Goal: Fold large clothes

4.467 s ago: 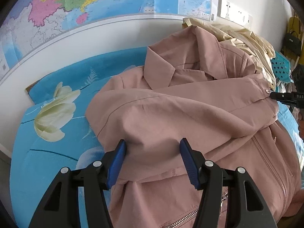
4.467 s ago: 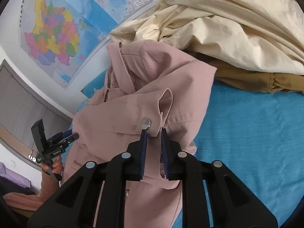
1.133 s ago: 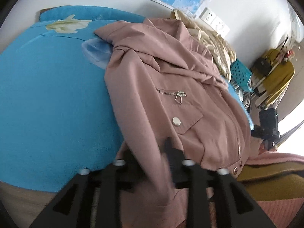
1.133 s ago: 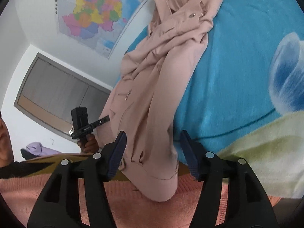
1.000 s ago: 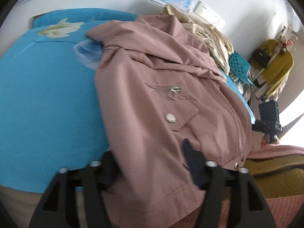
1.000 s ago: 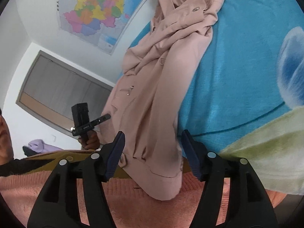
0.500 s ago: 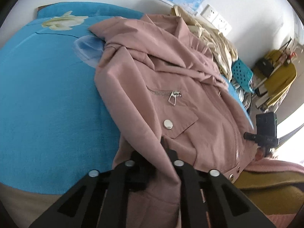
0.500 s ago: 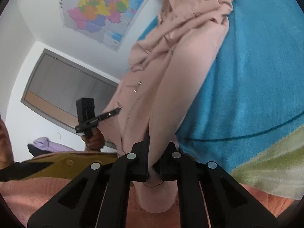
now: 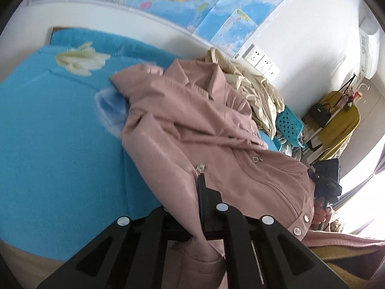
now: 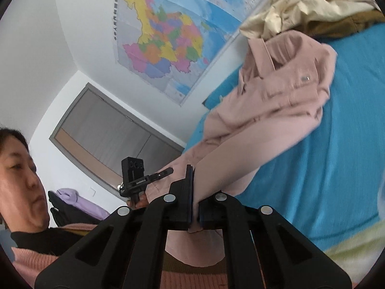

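Both grippers, open a second ago, now clench the pink jacket's (image 9: 192, 130) hem at the bed's (image 9: 60, 144) near edge: left gripper (image 9: 196, 207), right gripper (image 10: 193, 200), ready to lift and fold.
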Motion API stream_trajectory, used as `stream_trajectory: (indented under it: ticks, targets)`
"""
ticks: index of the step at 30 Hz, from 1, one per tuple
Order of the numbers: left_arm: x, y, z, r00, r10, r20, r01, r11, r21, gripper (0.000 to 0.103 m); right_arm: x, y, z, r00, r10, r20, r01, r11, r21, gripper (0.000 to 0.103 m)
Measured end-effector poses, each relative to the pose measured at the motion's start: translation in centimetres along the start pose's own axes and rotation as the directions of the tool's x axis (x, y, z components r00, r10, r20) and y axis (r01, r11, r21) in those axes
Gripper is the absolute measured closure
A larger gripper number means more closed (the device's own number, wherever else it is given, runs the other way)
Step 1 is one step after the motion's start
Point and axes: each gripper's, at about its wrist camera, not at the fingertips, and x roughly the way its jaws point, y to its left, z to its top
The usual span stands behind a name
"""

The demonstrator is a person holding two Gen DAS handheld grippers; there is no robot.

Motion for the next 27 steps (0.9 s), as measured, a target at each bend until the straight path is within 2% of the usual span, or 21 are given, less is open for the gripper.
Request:
stream_trajectory:
  ticks: [17,24,27]
  targets:
    - [-0.6,-1.6,7.5,0.995,0.073,0.061,-0.075,0.997,0.033,0.099,2.0,0.1,6.9,0.996,-0.007,0.089,0.003,0.999,0.039,0.099]
    - [-0.1,-2.5,10.8,0.986,0.142,0.086,-0.148,0.987,0.065,0.099,2.3,-0.4,9.3,0.993,-0.015,0.116,0.009,0.999,0.049,0.099]
    - [0.6,-3.6,11.7,0.975,0.198,0.106,-0.209,0.972,0.106,0.099,2.6,-0.7,10.1,0.993,-0.024,0.117,0.018,0.998,0.057,0.099]
